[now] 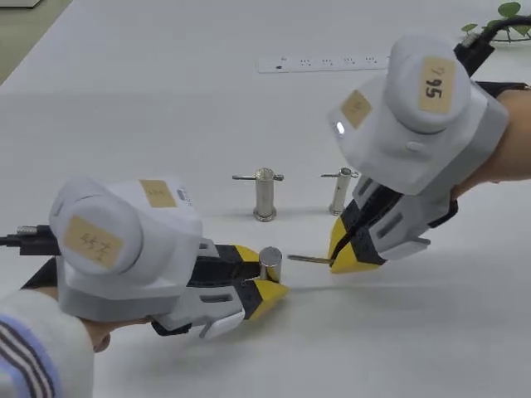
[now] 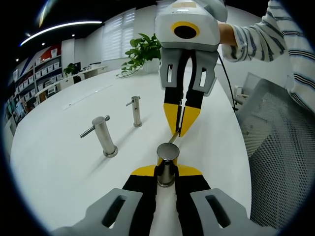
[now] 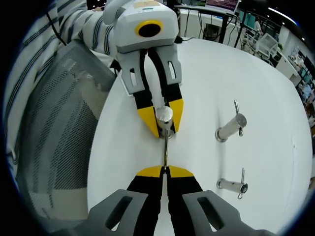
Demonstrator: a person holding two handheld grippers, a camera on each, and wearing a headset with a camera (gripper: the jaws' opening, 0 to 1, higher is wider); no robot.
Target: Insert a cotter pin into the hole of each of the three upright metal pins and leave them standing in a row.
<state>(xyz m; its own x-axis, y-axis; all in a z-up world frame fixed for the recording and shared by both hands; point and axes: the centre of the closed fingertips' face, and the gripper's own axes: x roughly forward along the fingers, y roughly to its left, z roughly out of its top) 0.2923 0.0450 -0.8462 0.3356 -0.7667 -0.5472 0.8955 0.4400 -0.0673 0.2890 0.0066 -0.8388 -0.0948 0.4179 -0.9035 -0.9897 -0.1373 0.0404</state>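
Left gripper (image 1: 264, 275): fingers clamped on the third metal pin (image 1: 270, 259), held upright on the desk (image 1: 166, 99).
Right gripper (image 1: 335, 259): fingers pinched on the cotter pin (image 1: 309, 259), tip at that pin's head.
Other pins (image 1: 265, 195): two stood behind, cotters fitted.
Risk: hole may be missed if the cotter is tilted; pin may be tipped.
Surface: white, glossy.
Room: office, plant (image 2: 142, 49), mesh chair (image 2: 275, 137).
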